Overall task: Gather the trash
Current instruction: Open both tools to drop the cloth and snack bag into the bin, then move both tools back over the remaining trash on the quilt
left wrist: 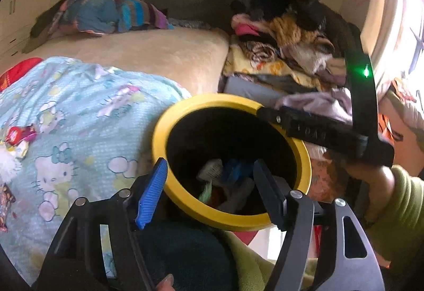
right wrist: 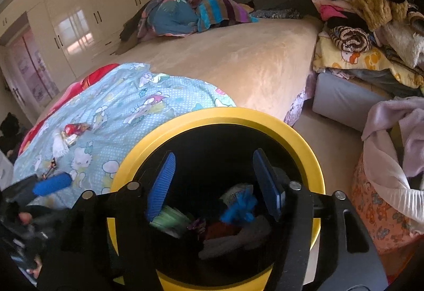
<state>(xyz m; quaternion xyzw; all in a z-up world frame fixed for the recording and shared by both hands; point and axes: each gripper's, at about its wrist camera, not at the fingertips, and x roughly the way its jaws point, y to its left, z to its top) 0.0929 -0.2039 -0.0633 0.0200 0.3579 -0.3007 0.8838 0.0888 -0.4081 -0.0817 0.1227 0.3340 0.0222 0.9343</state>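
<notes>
A yellow-rimmed black trash bin [left wrist: 159, 129] [right wrist: 299, 137] stands beside the bed, holding wrappers, a blue crumpled piece [right wrist: 239, 207] and grey scraps. My left gripper [left wrist: 209, 186] is open and empty at the bin's near rim. My right gripper [right wrist: 213, 185] is open and empty over the bin's mouth; its body reaches across the rim in the left wrist view [left wrist: 318, 129]. A red wrapper [right wrist: 75, 129] [left wrist: 18, 133] and white fluffy scrap [right wrist: 59, 145] lie on the light-blue cartoon blanket [right wrist: 127, 105]. A dark wrapper [left wrist: 4, 205] lies nearer the left edge.
The beige bed [right wrist: 238, 58] carries a colourful bundle of bedding [right wrist: 185, 13] at its far end. A tall pile of clothes [right wrist: 371, 26] stands right of the bed. A patterned laundry basket [right wrist: 381, 211] with cloths sits at right. White wardrobes [right wrist: 79, 7] line the left wall.
</notes>
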